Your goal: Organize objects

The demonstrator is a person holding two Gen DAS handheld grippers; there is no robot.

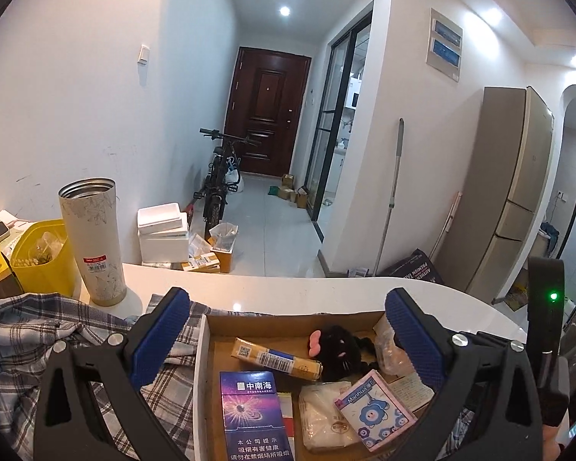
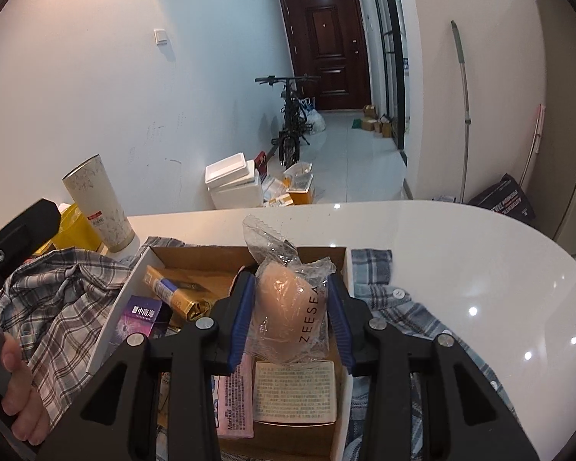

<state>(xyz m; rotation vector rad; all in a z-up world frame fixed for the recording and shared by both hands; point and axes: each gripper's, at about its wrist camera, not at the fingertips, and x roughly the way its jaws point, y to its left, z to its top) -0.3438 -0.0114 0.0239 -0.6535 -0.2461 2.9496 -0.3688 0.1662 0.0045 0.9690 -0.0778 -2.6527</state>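
Observation:
A cardboard box (image 1: 288, 320) (image 2: 196, 257) sits on a plaid shirt (image 1: 27, 330) on the white table. It holds a purple cigarette pack (image 1: 255, 415), a gold packet (image 1: 276, 357), a black plush toy (image 1: 340, 349), a tissue pack (image 1: 324, 418) and a pink Manhua pack (image 1: 374, 411). My left gripper (image 1: 288, 340) is open and empty over the box. My right gripper (image 2: 290, 307) is shut on a beige makeup sponge in a clear ZEESEA bag (image 2: 288, 303), held above the box's right end.
A tall patterned tumbler (image 1: 92, 246) and a yellow bin (image 1: 44, 257) stand at the table's left. The plaid shirt (image 2: 57, 307) spreads around the box. The table's rounded edge (image 2: 480, 223) curves to the right. Foam boxes (image 1: 163, 236) and a bicycle stand on the floor beyond.

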